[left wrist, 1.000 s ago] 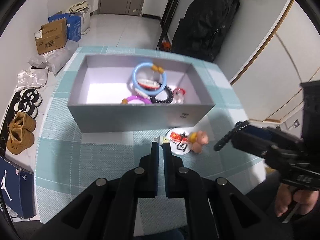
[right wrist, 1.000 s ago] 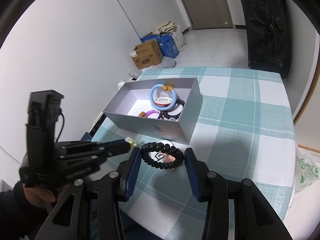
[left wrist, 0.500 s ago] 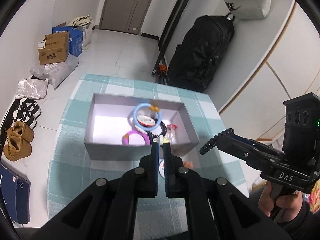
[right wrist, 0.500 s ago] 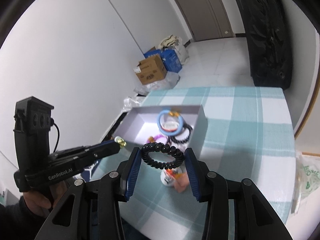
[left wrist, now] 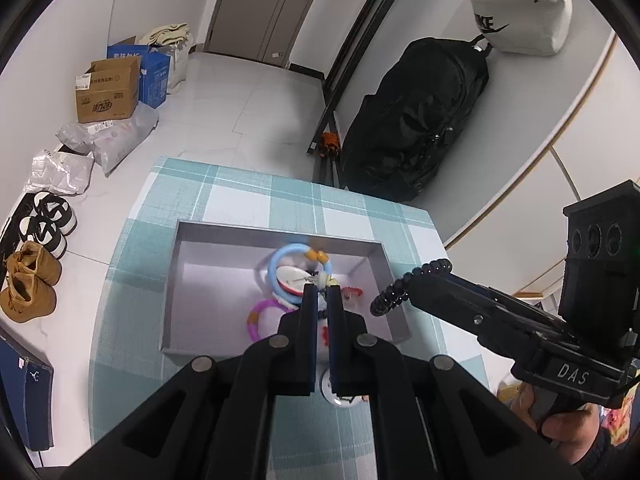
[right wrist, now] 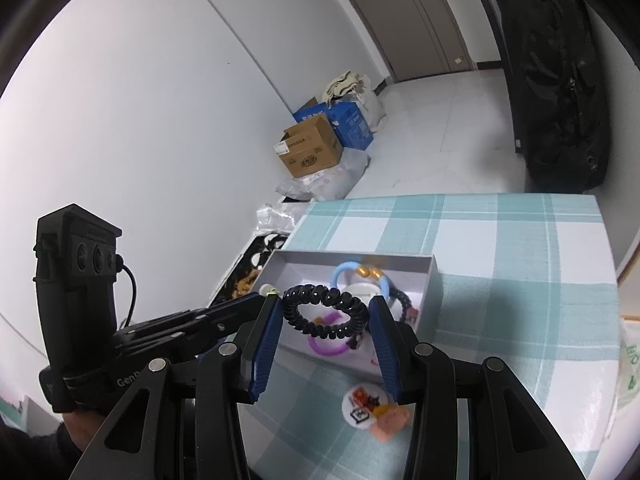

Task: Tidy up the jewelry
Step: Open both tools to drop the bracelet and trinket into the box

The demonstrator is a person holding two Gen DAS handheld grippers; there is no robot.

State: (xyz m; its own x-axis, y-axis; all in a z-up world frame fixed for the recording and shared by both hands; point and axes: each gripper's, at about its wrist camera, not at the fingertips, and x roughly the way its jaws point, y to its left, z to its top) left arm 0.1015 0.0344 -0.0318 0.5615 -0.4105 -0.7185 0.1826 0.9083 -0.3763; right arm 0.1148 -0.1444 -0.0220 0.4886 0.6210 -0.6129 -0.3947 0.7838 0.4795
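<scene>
A grey open box (left wrist: 276, 236) (right wrist: 434, 284) sits on the checked tablecloth and holds a light blue ring (left wrist: 276, 258) (right wrist: 340, 270), a purple ring (left wrist: 256, 318) (right wrist: 320, 348) and a dark bead bracelet. My right gripper (right wrist: 325, 310) (left wrist: 412, 284) is shut on a black spiral hair tie (right wrist: 324, 312) (left wrist: 394, 294), held above the box's near right side. My left gripper (left wrist: 322, 286) (right wrist: 269, 291) is shut on a small pale earring (left wrist: 323, 279) above the box. A round badge and an orange charm (right wrist: 374, 408) lie on the cloth in front of the box.
The table (right wrist: 520, 280) ends close behind and to the left of the box. On the floor are shoes (left wrist: 30, 280), cardboard boxes (left wrist: 108, 92) and plastic bags. A large black bag (left wrist: 416, 120) leans on the wall behind the table.
Both grippers have risen and moved forward, from beside the badge at the table's front to above the box. The hair tie and the earring stayed held.
</scene>
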